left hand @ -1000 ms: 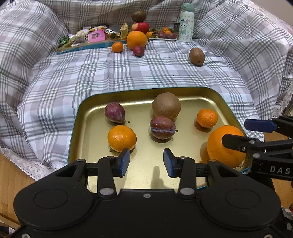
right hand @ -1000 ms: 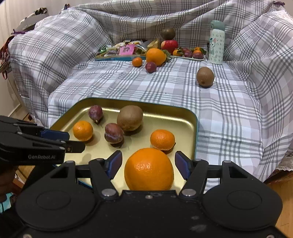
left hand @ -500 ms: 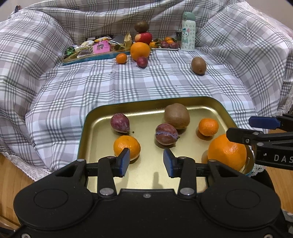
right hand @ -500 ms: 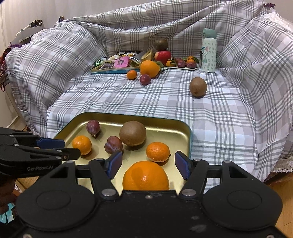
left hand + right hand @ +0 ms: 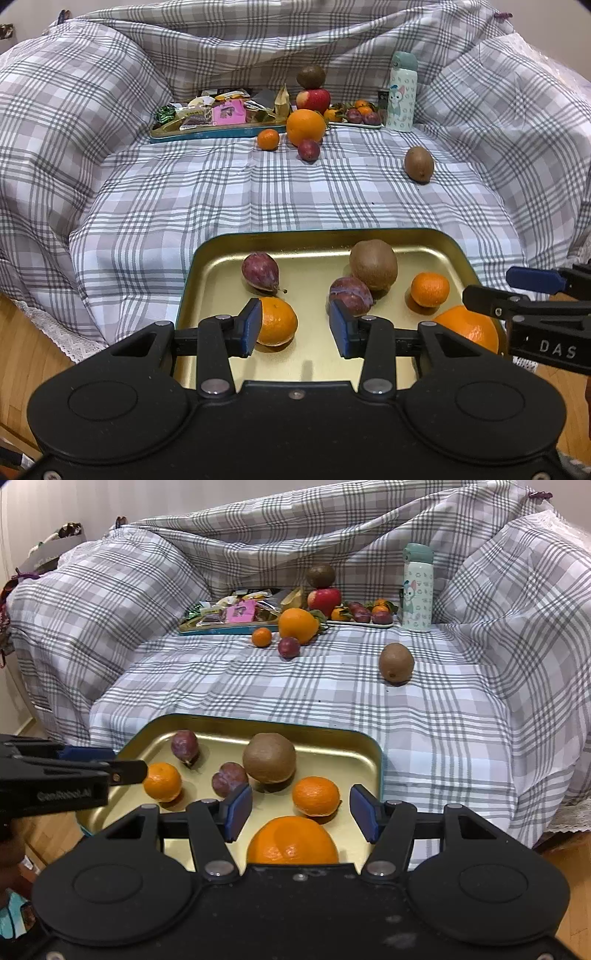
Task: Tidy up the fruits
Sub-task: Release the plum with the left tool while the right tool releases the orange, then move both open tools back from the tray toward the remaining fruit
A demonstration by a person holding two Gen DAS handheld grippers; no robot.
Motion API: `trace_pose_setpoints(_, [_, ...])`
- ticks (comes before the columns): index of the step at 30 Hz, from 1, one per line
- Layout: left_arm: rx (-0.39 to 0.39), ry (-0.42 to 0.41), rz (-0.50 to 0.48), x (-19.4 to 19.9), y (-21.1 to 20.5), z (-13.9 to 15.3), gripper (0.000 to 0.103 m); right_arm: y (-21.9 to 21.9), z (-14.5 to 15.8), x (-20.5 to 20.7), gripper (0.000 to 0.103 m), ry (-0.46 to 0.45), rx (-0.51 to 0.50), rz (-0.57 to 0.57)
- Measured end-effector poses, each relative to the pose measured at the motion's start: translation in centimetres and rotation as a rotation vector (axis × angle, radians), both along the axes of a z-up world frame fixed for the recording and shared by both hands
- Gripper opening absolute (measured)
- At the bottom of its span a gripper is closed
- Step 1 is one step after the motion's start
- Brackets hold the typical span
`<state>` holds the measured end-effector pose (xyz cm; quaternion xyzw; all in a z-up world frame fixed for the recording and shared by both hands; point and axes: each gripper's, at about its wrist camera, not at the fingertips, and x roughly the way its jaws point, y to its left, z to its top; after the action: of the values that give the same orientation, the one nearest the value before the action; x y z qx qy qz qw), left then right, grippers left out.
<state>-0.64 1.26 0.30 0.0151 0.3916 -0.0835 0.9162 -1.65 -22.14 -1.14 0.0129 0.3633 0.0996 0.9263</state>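
Note:
A gold tray [image 5: 207, 258] lies at the front of the plaid-covered sofa. It holds two plums [image 5: 260, 271], a kiwi [image 5: 373, 264], two mandarins [image 5: 277, 321] and a large orange [image 5: 291, 840]. My right gripper [image 5: 301, 812] hovers over the tray's near right corner. Its jaws are closing with nothing pressed between them, and the large orange rests on the tray just under and behind its pads [image 5: 238, 812]. My left gripper [image 5: 295, 328] stands open over the tray's near left part, with a mandarin just beyond its left pad.
Loose on the sofa seat lie a kiwi [image 5: 419, 164], a big orange [image 5: 306, 127], a mandarin [image 5: 268, 139] and a plum [image 5: 308, 149]. Behind them are a snack tray [image 5: 218, 118], an apple topped by a kiwi [image 5: 313, 99], a small fruit plate [image 5: 354, 114] and a bottle [image 5: 402, 96].
Both grippers have pulled back and tilted up from the tray. The large orange has slipped out from between the right pads and stays on the tray. The right jaws have narrowed a little.

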Motion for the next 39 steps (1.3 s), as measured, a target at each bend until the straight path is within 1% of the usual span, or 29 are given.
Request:
trace_pose_setpoints(3, [-0.011, 0.003, 0.009, 0.2, 0.2, 0.1, 0.049, -0.2, -0.1, 0.2, 0.063, 0.014, 0.006, -0.005])
trace_pose_setpoints(6, [-0.023, 0.015, -0.002, 0.3, 0.3, 0.2, 0.049, -0.5, -0.1, 0.3, 0.062, 0.027, 0.024, -0.016])
trace_pose_setpoints(9, [-0.022, 0.005, 0.004, 0.2, 0.3, 0.3, 0.049, -0.4, -0.1, 0.3, 0.060, 0.019, 0.018, -0.023])
trace_pose_setpoints(12, [-0.022, 0.006, 0.004, 0.3, 0.3, 0.4, 0.049, -0.4, -0.1, 0.3, 0.059, 0.006, 0.019, -0.032])
trace_pose_setpoints(19, [-0.027, 0.004, 0.018, 0.6, 0.5, 0.4, 0.049, -0.1, -0.1, 0.7, 0.057, 0.009, 0.028, -0.034])
trace_pose_setpoints(26, [-0.010, -0.005, 0.016, 0.9, 0.4, 0.6, 0.049, 0.0, -0.2, 1.0, 0.056, 0.026, 0.037, -0.056])
trace_pose_setpoints(33, [0.000, -0.019, 0.007, 1.5, 0.3, 1.0, 0.049, 0.1, -0.2, 1.9, 0.052, 0.059, 0.049, -0.035])
trace_pose_setpoints(39, [0.008, -0.044, 0.004, 2.4, 0.3, 1.6, 0.049, 0.7, 0.3, 2.6, 0.052, 0.021, 0.012, -0.013])
